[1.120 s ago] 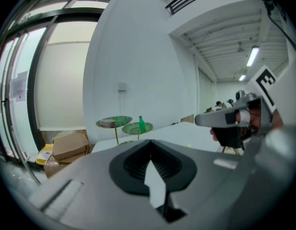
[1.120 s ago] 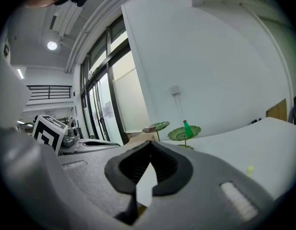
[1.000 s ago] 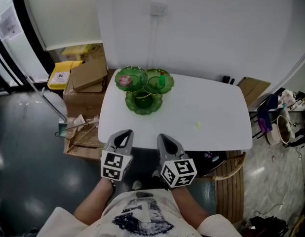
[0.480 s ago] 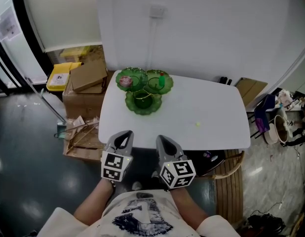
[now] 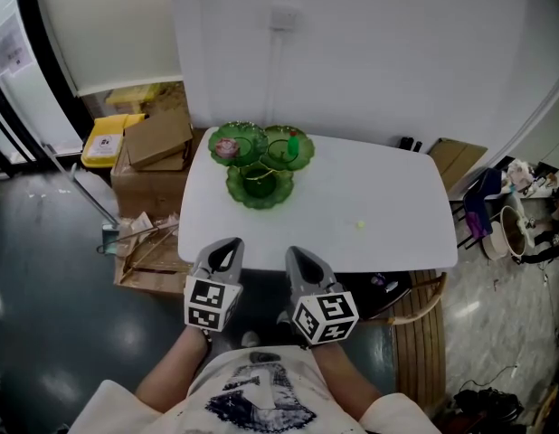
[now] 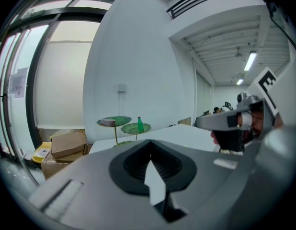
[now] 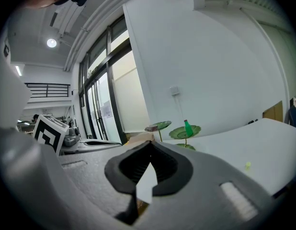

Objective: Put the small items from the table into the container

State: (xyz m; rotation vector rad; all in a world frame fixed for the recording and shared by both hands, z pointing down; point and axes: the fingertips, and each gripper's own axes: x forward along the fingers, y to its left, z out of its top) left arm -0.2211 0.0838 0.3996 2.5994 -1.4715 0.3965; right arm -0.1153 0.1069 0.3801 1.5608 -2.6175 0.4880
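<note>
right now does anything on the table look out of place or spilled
Only a small yellow-green item lies loose on the white table, apart from the green dish stand. The pink item and upright green bottle sit in its dishes. Nothing spilled.

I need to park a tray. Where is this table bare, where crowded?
Most of the table is bare: the whole right half, save a small yellow-green item near the front edge, and the near-left strip in front of the green dish stand. Only the far-left corner, around that stand, is crowded.
</note>
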